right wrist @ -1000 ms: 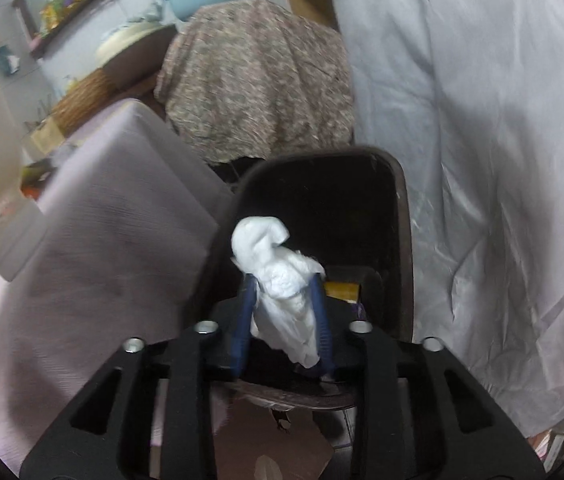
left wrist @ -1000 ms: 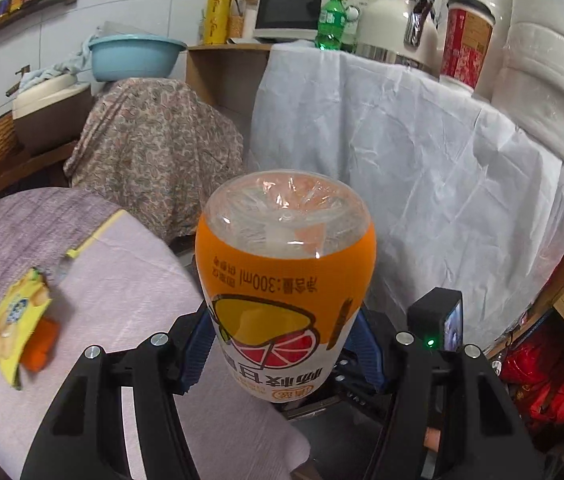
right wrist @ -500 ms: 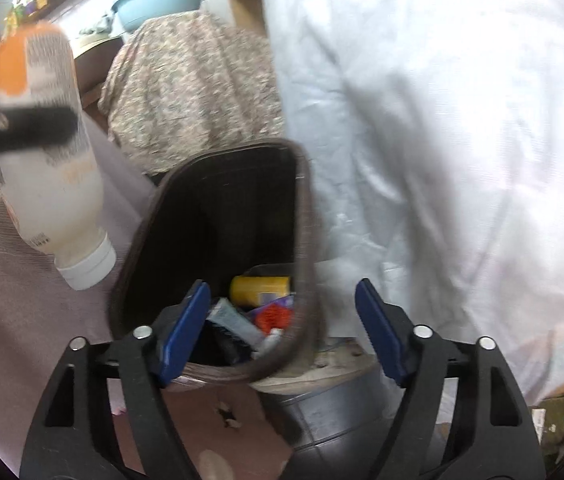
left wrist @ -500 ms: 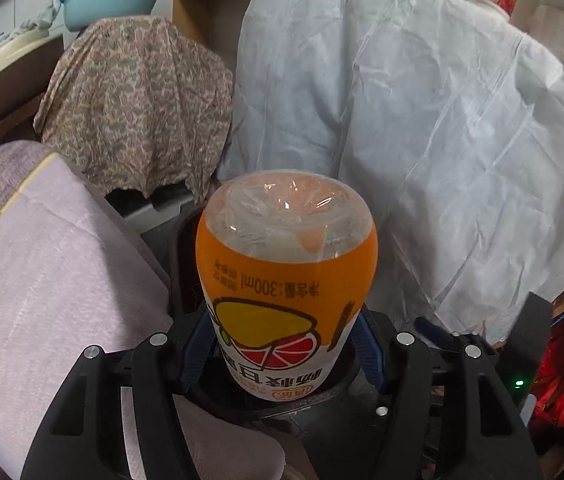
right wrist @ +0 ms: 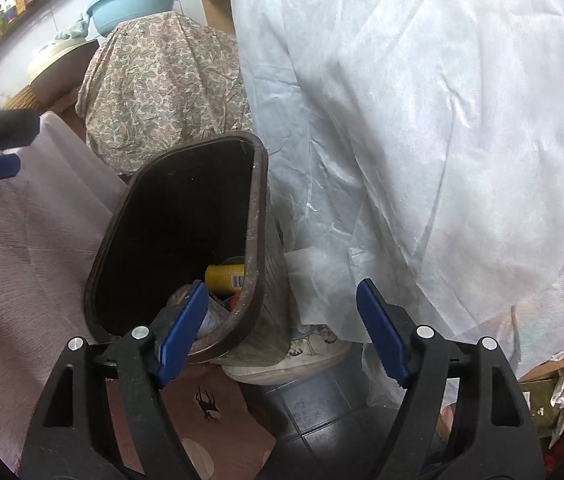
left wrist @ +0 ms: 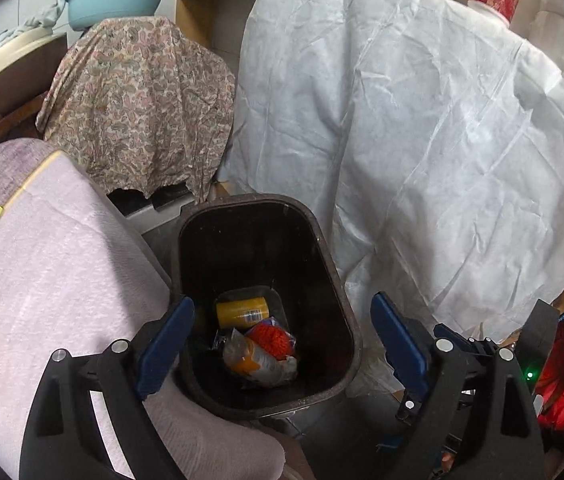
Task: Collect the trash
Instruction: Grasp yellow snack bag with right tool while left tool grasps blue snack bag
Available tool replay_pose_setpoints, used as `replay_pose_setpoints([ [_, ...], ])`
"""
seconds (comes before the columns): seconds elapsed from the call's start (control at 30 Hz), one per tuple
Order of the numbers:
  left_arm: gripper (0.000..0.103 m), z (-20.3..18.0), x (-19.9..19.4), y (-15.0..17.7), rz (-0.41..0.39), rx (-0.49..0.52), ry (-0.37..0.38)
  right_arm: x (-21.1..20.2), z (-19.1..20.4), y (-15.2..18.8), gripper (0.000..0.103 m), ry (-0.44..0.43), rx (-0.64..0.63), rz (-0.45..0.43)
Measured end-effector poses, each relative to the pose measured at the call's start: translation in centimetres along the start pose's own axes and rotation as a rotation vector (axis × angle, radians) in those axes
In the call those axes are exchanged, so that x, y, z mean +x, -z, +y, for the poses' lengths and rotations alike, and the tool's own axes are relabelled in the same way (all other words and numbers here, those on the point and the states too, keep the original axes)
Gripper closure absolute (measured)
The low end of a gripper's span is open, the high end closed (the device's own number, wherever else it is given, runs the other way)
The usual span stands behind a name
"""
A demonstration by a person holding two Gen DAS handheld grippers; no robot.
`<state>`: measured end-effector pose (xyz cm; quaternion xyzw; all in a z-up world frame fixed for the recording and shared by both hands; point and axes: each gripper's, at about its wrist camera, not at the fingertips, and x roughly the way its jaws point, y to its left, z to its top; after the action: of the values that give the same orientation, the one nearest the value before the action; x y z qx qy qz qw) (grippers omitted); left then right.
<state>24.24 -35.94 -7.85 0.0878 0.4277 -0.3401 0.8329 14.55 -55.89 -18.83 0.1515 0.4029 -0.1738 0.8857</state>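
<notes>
Both grippers hang empty with jaws spread wide, the left gripper point(left wrist: 282, 334) having just been opening with nothing now between its pads. It points straight down into the dark brown rectangular plastic bin point(left wrist: 333, 264), directly over the crumpled orange-labelled plastic bottle point(left wrist: 256, 358) lying on the bin's floor beside a yellow can point(left wrist: 242, 312). The right gripper point(right wrist: 282, 328) sits off the bin's right rim, over tiled floor. Any remaining trash would probably lie back on the mauve-clothed table point(left wrist: 54, 272), left of the bin, nearer the left hand.

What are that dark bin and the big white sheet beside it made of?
The bin looks like dark brown moulded plastic, with a smooth rounded rim and scuffed matte walls. The white sheet seems thin nonwoven fabric or plastic film: crinkled, faintly translucent, softly draped.
</notes>
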Motion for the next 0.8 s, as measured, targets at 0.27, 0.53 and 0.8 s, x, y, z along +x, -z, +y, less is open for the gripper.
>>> replay_pose_setpoints([
  [0.27, 0.011, 1.7, -6.3, 0.8, -0.092, -0.020, 0.025, -4.2, 3.5, -1.6, 0.026, -0.056, -0.033, -0.094],
  [0.53, 0.009, 5.8, -13.0, 3.8, -0.158, -0.038, -0.075, -7.9, 9.2, -3.9, 0.018, -0.306, -0.082, -0.111],
  [0.8, 0.009, 13.9, -18.2, 8.2, -0.211, -0.158, -0.325, -9.1, 17.5, -4.7, 0.018, -0.543, -0.166, -0.029],
])
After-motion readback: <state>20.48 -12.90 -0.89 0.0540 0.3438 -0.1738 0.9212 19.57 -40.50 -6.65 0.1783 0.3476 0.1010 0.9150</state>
